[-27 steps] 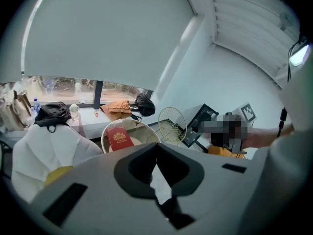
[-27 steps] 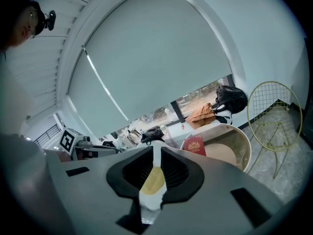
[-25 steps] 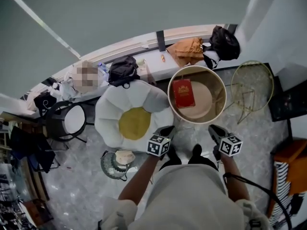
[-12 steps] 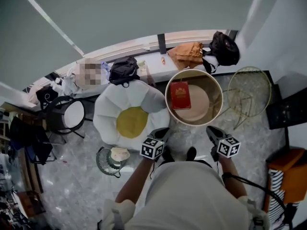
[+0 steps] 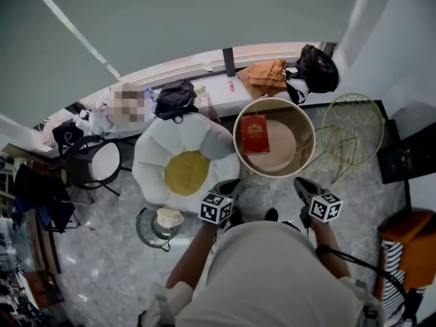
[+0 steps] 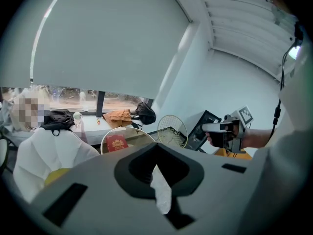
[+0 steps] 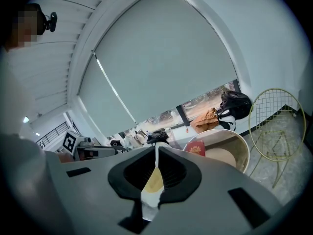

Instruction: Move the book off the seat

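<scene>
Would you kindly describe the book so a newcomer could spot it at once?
By the window ledge stands a round, pale-rimmed chair, right of the white egg-shaped cushion. On the left of its tan seat lies the book, red with a gold emblem, the only thing there.

A large grey roller blind (image 5: 204, 12) covers most of the window, leaving a low strip of glass (image 6: 63, 96) where daylight comes in. Below it runs a curved white window ledge (image 5: 216, 87), with a black bag (image 5: 176, 99), an orange cloth (image 5: 266, 75) and a second black bag (image 5: 317, 69) lying on it. A plain white wall (image 5: 402, 39) stands to the right. The floor (image 5: 109, 251) is pale grey marbled stone. On it stand a white flower-shaped chair (image 5: 157, 155) with a yellow centre, a gold wire chair (image 5: 352, 129), a black-framed round stool (image 5: 99, 165) and an orange wooden cabinet (image 5: 409, 240).
</scene>
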